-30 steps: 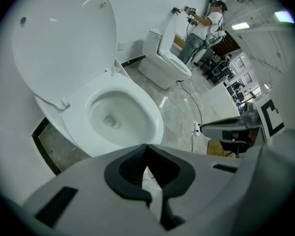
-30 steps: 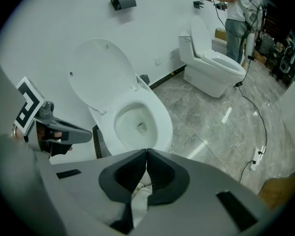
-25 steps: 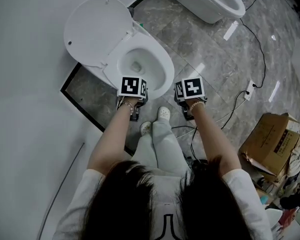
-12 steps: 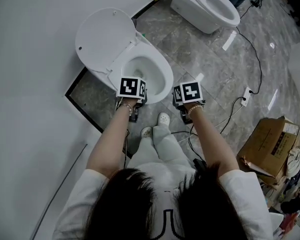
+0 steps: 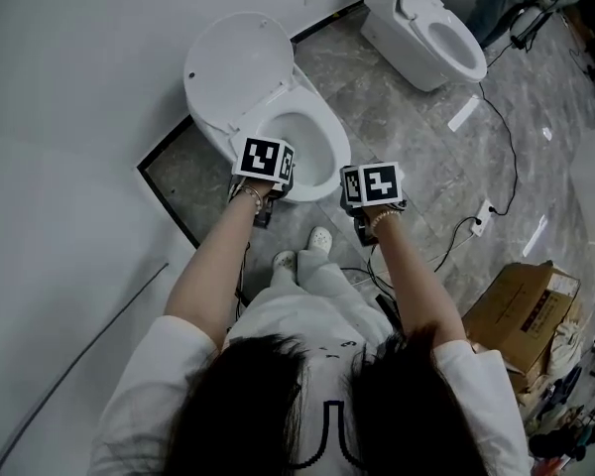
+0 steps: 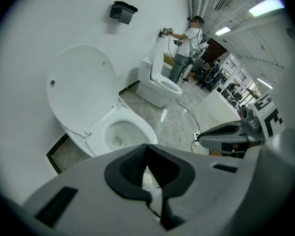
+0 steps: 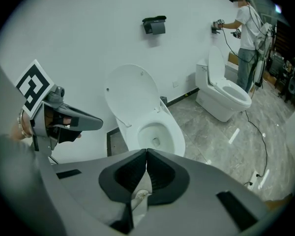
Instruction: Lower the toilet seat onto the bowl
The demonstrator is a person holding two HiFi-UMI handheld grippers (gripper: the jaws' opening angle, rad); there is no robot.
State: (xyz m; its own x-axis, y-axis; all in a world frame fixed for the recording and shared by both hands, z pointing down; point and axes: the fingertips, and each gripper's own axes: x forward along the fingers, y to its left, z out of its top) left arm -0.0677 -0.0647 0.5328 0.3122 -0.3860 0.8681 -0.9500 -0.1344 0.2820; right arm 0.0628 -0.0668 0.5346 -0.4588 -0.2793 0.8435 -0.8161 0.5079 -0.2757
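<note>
The white toilet bowl (image 5: 314,143) stands by the wall, and its seat (image 5: 240,67), a solid white oval, stands raised and leans back against the wall. My left gripper (image 5: 274,178) hovers over the bowl's front left rim, and the left gripper view shows its jaws (image 6: 147,145) pressed together with nothing between them. My right gripper (image 5: 369,204) hangs just right of the bowl's front, also shut and empty (image 7: 147,150). Neither gripper touches the seat (image 6: 81,87) or the bowl (image 7: 157,132).
A second toilet (image 5: 436,33) stands at the back right, and another person (image 7: 246,23) works at the wall beside it. Cables (image 5: 501,107) and a power strip (image 5: 479,221) lie on the grey floor. A cardboard box (image 5: 521,315) sits at the right. My white shoes (image 5: 320,238) stand before the bowl.
The head view has swung, so the toilet now sits further right and higher in the frame. Both grippers stay shut in front of the bowl; the seat has not moved.
</note>
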